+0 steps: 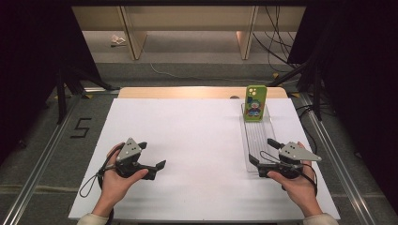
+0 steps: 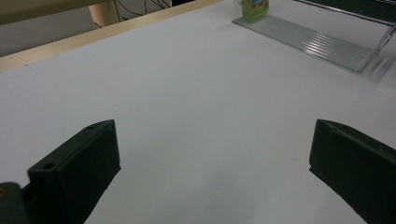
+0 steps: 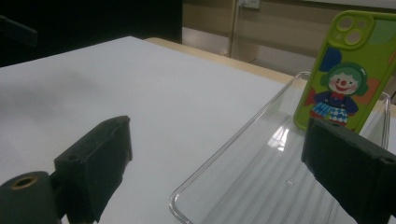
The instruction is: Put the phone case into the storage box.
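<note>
A green phone case with a clown picture stands upright at the far end of a clear plastic tray on the right of the white table. In the right gripper view the case rises beyond the tray. My right gripper rests at the tray's near end, jaws open and nothing between them. My left gripper lies on the table at the left, open and empty. The left gripper view catches the tray and the case's lower edge far off.
A white sheet covers the table, with a bare wooden strip along the far edge. Metal rails run down both sides. Beyond the table stand wooden furniture legs and loose cables on the floor.
</note>
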Action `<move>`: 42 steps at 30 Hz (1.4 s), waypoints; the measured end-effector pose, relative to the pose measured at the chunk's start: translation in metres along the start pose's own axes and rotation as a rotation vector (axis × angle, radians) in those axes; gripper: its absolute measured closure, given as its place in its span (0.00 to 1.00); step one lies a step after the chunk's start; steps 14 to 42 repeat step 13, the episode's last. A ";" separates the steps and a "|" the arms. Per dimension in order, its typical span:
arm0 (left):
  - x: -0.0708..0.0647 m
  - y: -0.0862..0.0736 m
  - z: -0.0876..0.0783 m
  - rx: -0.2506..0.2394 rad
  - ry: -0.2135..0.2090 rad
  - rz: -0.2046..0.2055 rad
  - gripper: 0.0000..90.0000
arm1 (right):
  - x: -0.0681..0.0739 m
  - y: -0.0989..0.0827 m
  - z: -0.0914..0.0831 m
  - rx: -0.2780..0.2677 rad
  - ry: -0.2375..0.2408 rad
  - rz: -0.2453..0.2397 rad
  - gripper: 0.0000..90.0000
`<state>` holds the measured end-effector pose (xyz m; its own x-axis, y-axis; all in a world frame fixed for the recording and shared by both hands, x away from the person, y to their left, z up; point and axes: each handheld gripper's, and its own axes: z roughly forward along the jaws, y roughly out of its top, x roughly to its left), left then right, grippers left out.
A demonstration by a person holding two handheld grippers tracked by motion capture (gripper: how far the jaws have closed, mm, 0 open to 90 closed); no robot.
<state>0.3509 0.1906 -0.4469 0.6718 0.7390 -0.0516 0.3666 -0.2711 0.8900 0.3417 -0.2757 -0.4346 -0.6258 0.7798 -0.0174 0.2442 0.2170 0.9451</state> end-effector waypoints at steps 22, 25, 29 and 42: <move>0.002 0.000 -0.001 -0.004 0.006 -0.005 0.01 | -0.005 0.000 -0.002 -0.021 -0.020 0.020 0.11; 0.002 0.000 -0.001 -0.004 0.006 -0.005 0.01 | -0.005 0.000 -0.002 -0.021 -0.020 0.020 0.11; 0.002 0.000 -0.001 -0.004 0.006 -0.005 0.01 | -0.005 0.000 -0.002 -0.021 -0.020 0.020 0.11; 0.002 0.000 -0.001 -0.004 0.006 -0.005 0.01 | -0.005 0.000 -0.002 -0.021 -0.020 0.020 0.11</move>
